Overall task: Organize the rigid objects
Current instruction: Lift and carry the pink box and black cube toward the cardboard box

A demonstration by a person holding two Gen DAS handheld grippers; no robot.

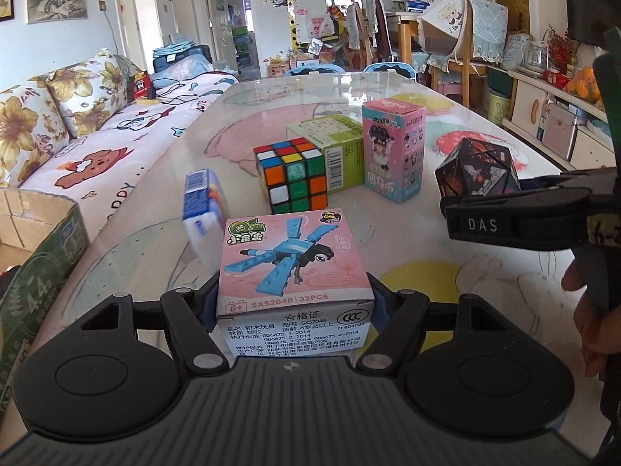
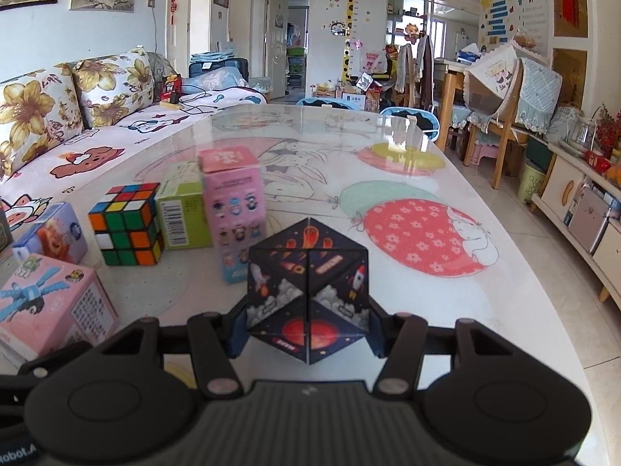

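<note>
Nearest the left wrist camera sits the dragonfly box (image 1: pixel 295 264), clamped between the fingers of the left gripper (image 1: pixel 294 303), whose pads press its two side walls. It looks like thin, light cardboard that would dent under a hard squeeze, so the flat sides low down are probably the right place to hold it.

Taking the Rubik's cube (image 1: pixel 291 173) as landmark and going left to right: a cardboard carton (image 1: pixel 35 256) stands well left of it, off the counter's (image 1: pixel 485 268) edge; a blurred blue-and-white box (image 1: pixel 203 204) is just left; the cube itself is stiff and smooth-faced, best taken on opposite faces. A green box (image 1: pixel 330 147) touches its rear right side, and a tall pink box (image 1: pixel 394 147) stands just beyond, upright and probably easy to tip.

Farther right, the right gripper (image 2: pixel 309 324) is closed on the space-print cube (image 2: pixel 308 291), gripping its two side corners; the angled faces may let it slip.
</note>
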